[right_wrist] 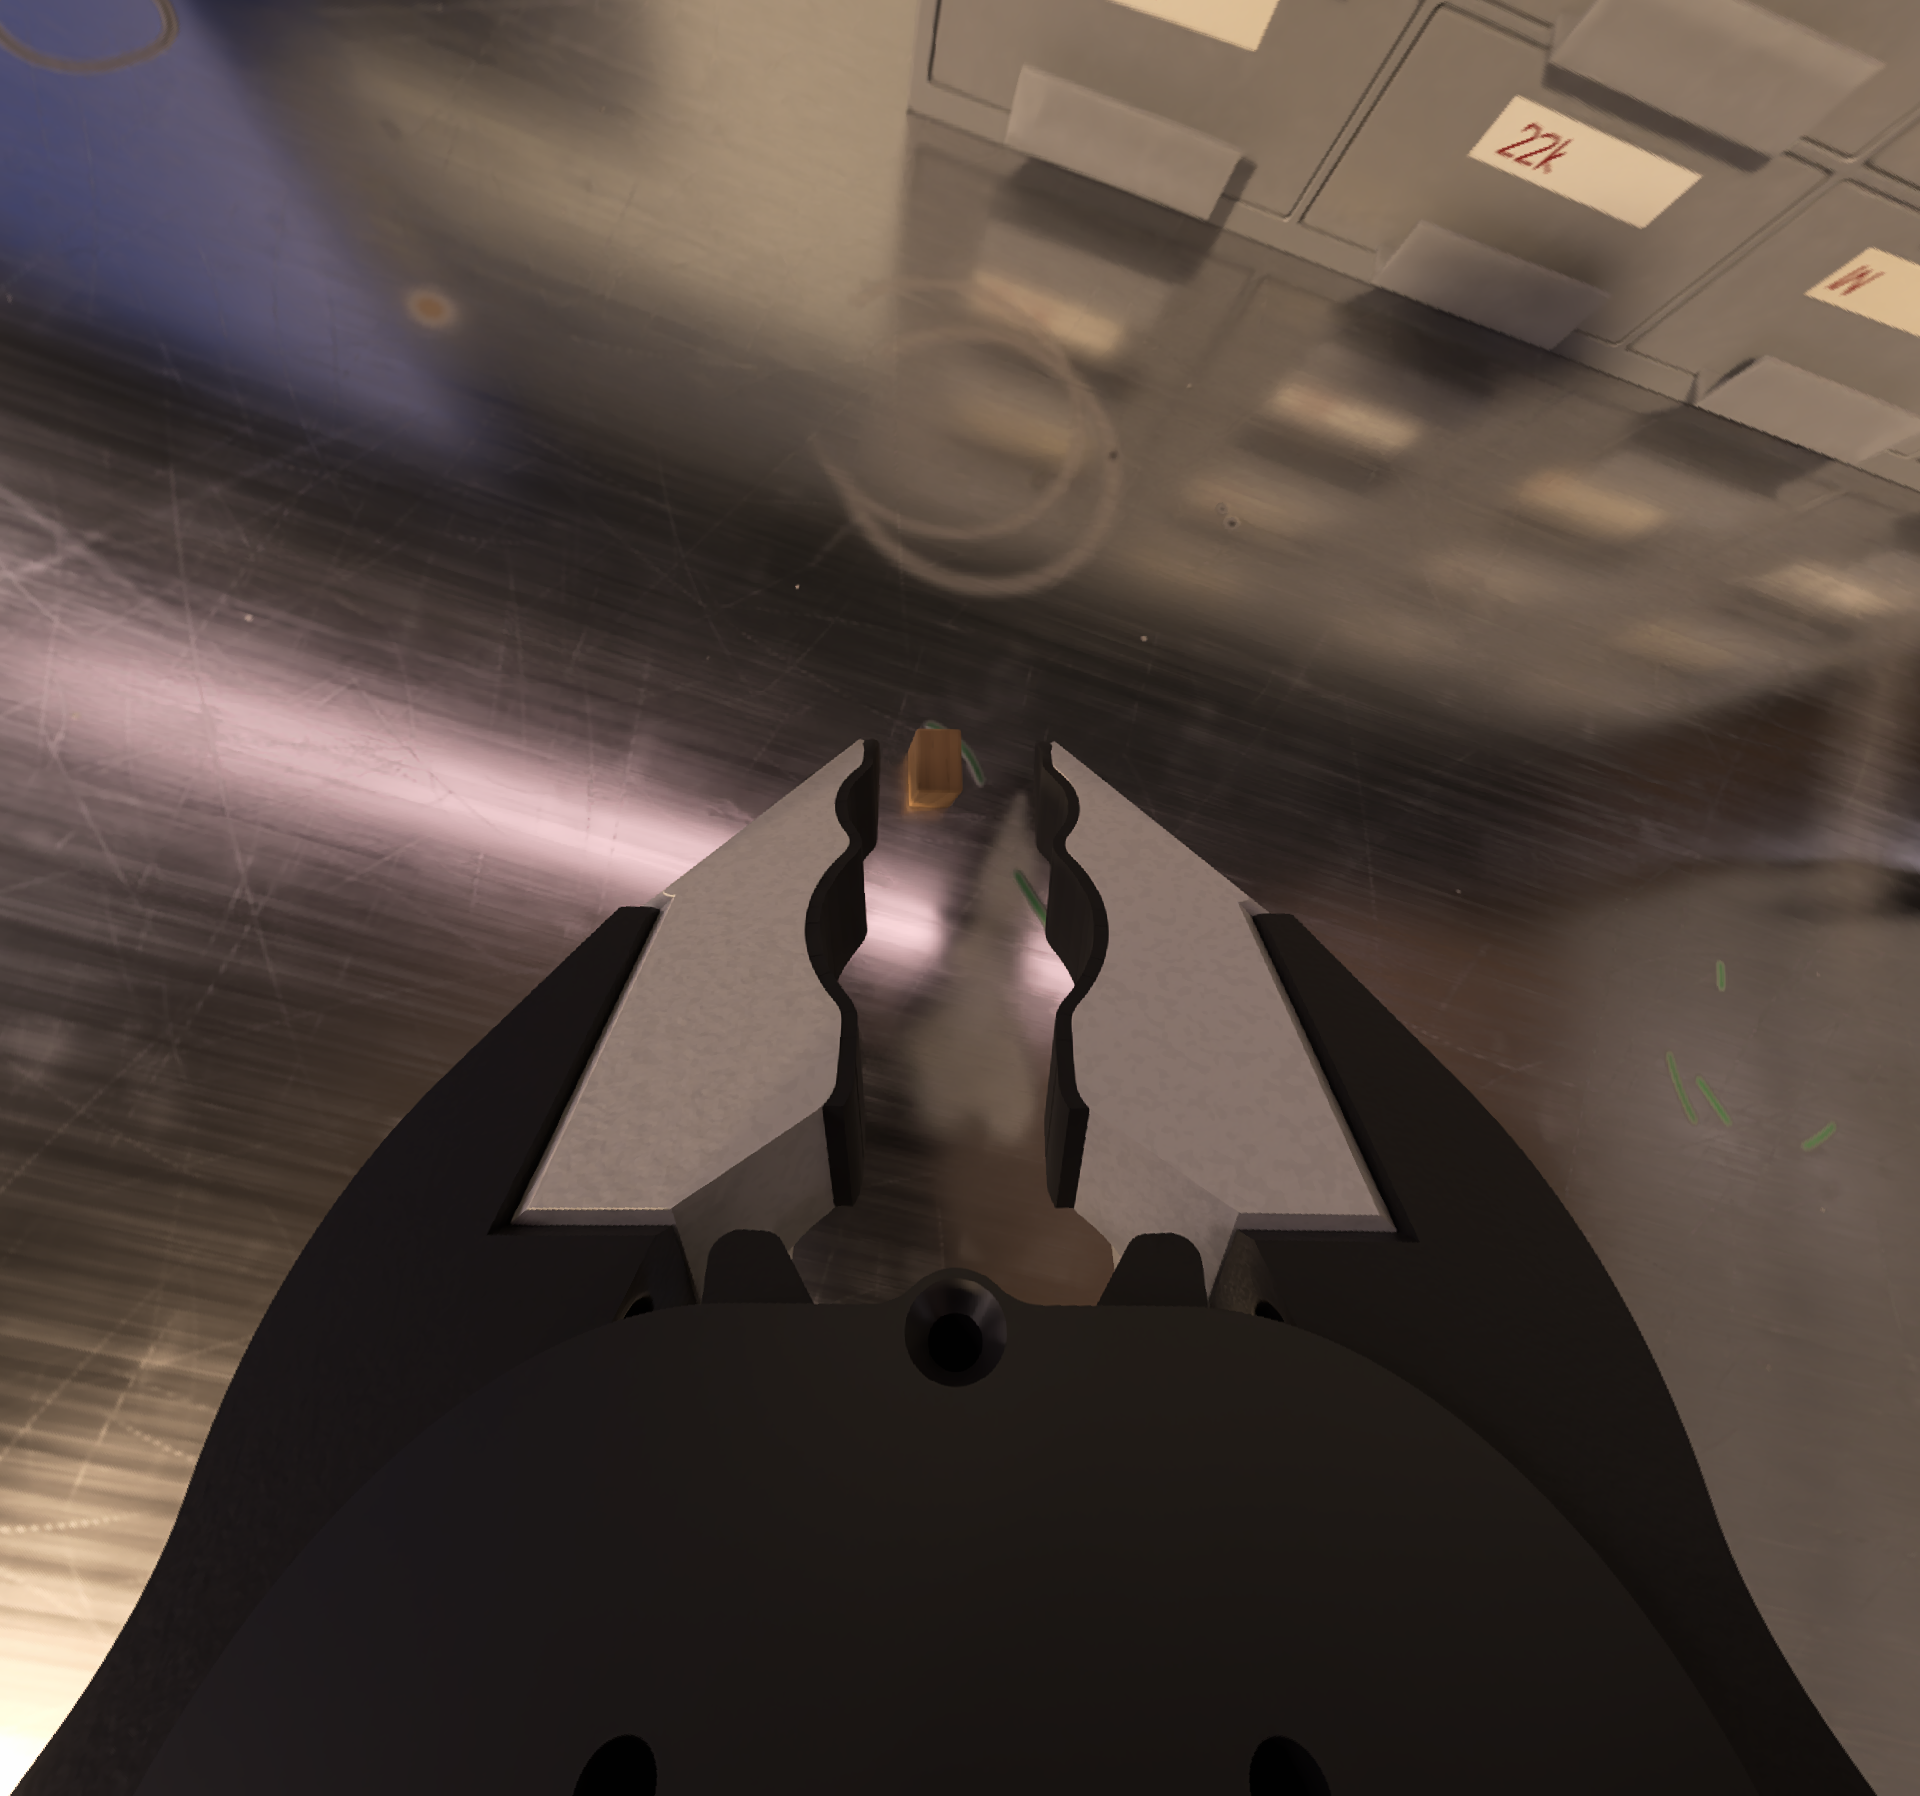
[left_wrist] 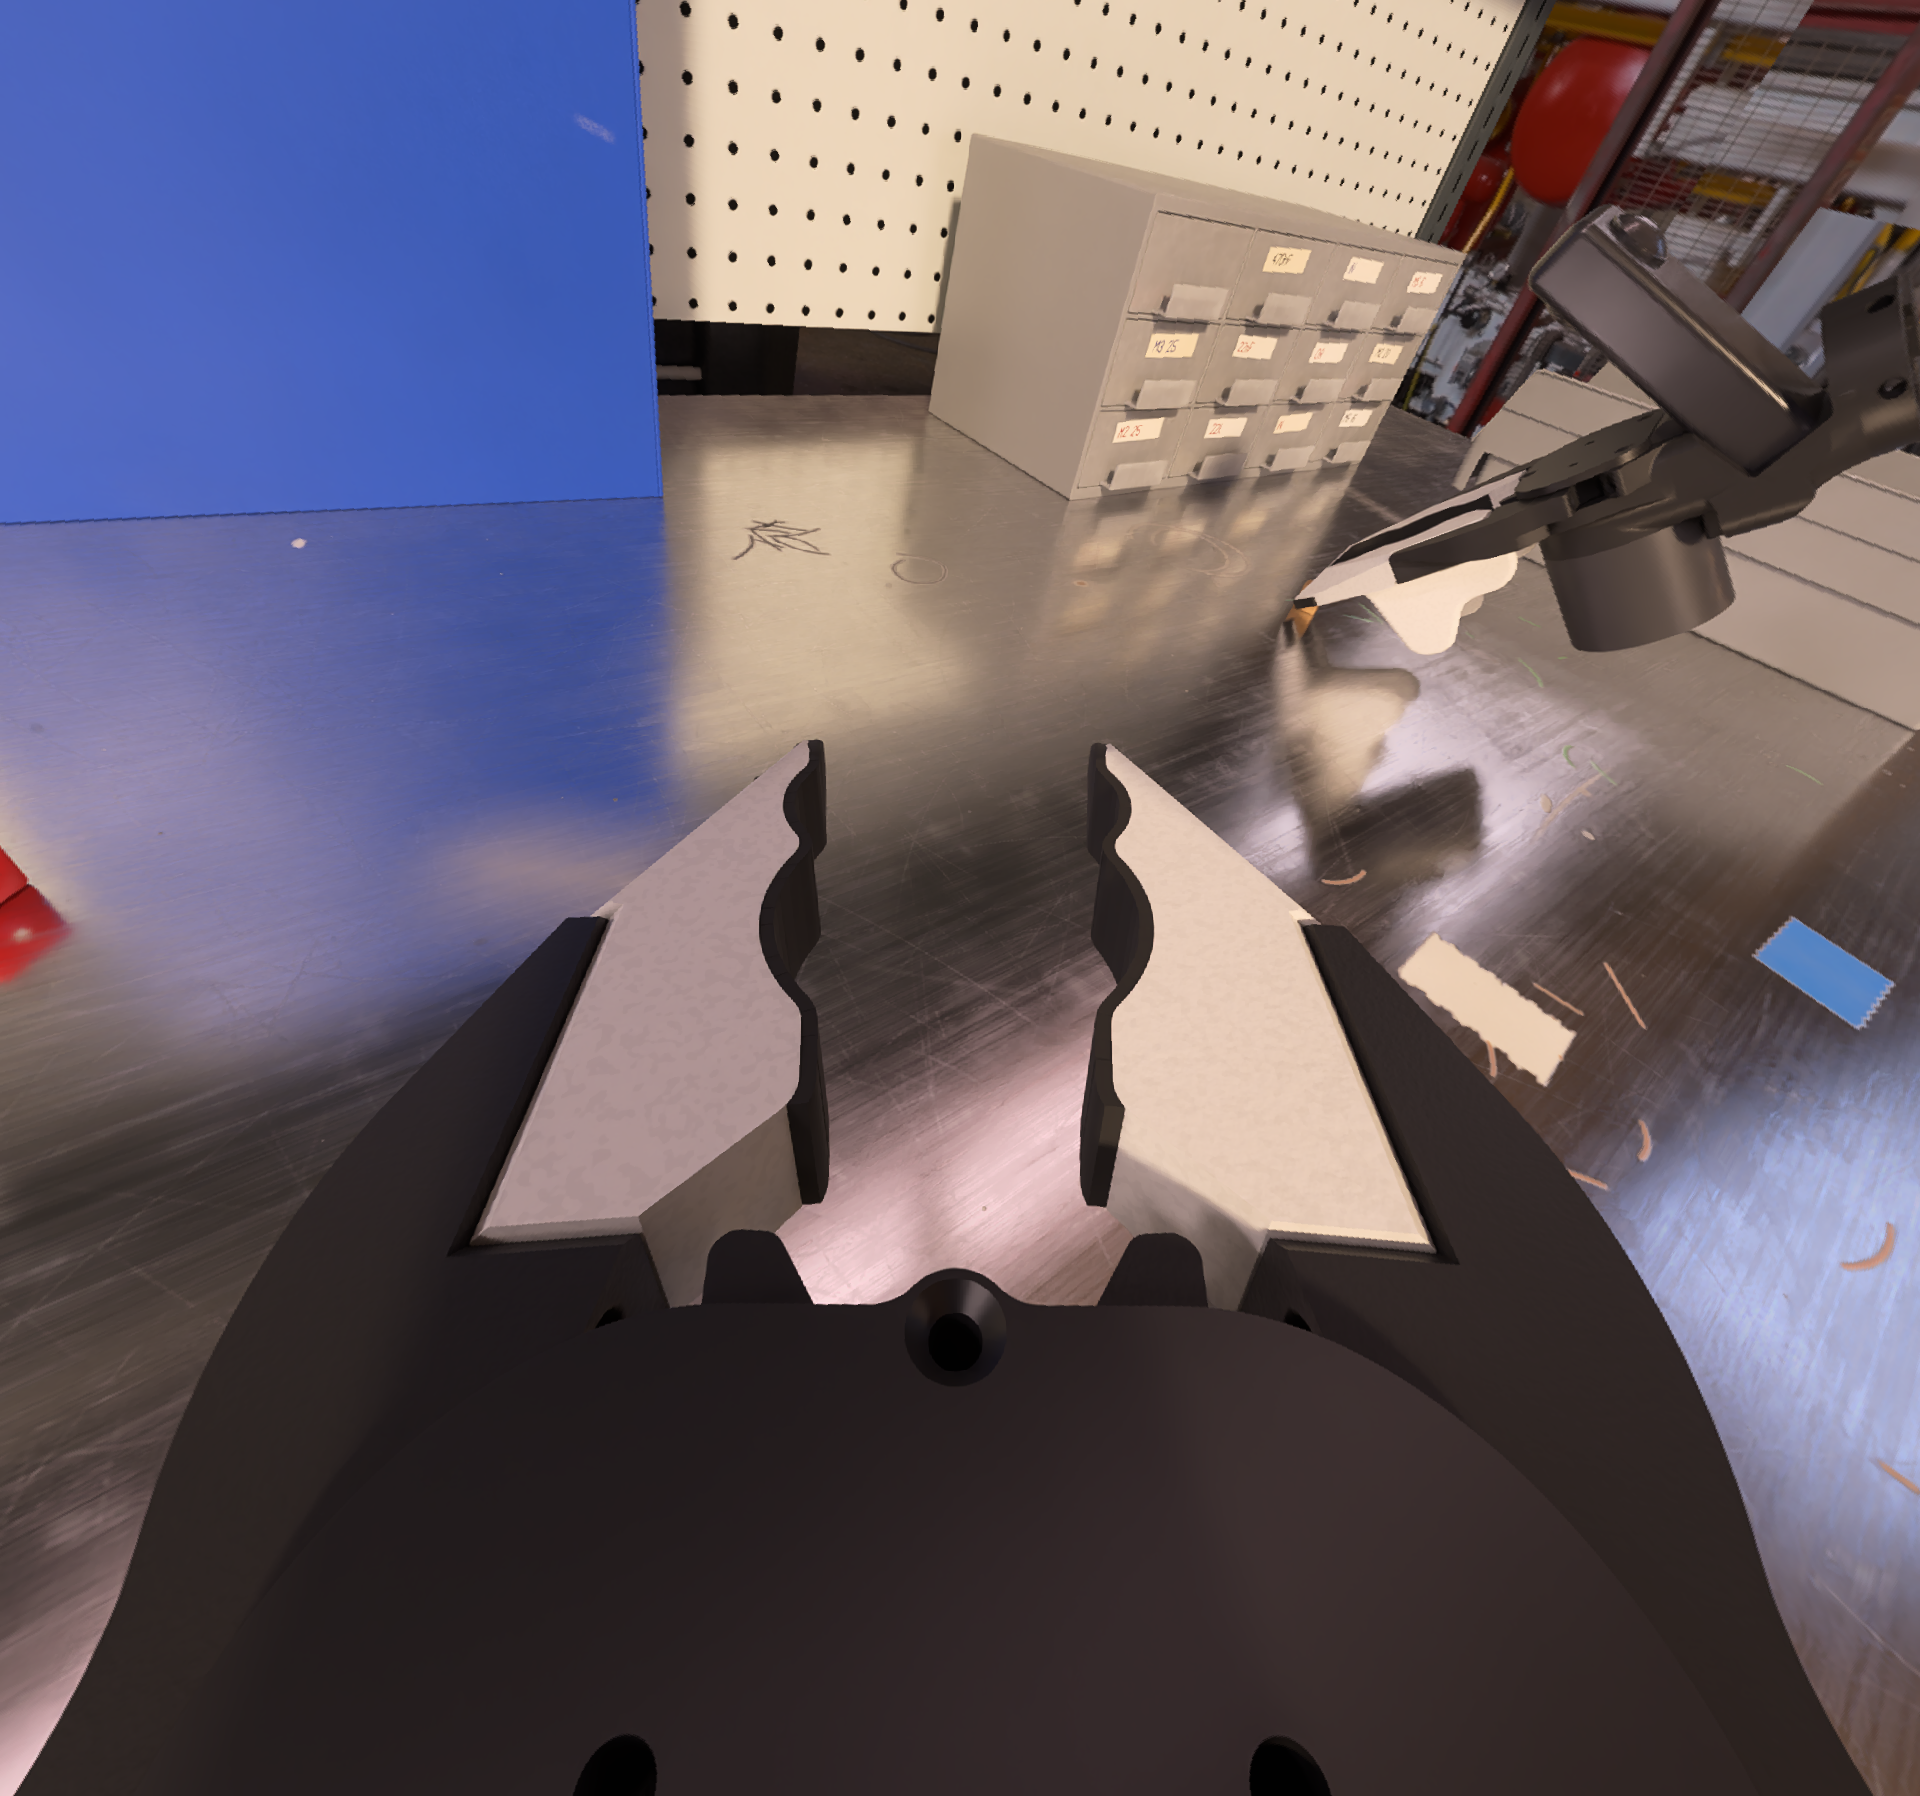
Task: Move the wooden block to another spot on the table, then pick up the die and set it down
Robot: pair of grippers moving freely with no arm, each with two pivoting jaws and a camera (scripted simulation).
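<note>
Orange-brown wooden block (right_wrist: 930, 770); blue panel (left_wrist: 312, 188); cream pegboard (left_wrist: 1039, 84) (black dots).

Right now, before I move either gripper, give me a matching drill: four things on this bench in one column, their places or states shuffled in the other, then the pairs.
Things
1. wooden block
2. blue panel
3. drawer cabinet
4. left gripper

Places or states
A. standing upright at the far left
B. open, nothing between its fingers
C. small, on the table just ahead of the right gripper's tips
D. grey, in front of the pegboard

Pairs: 1-C, 2-A, 3-D, 4-B
</note>
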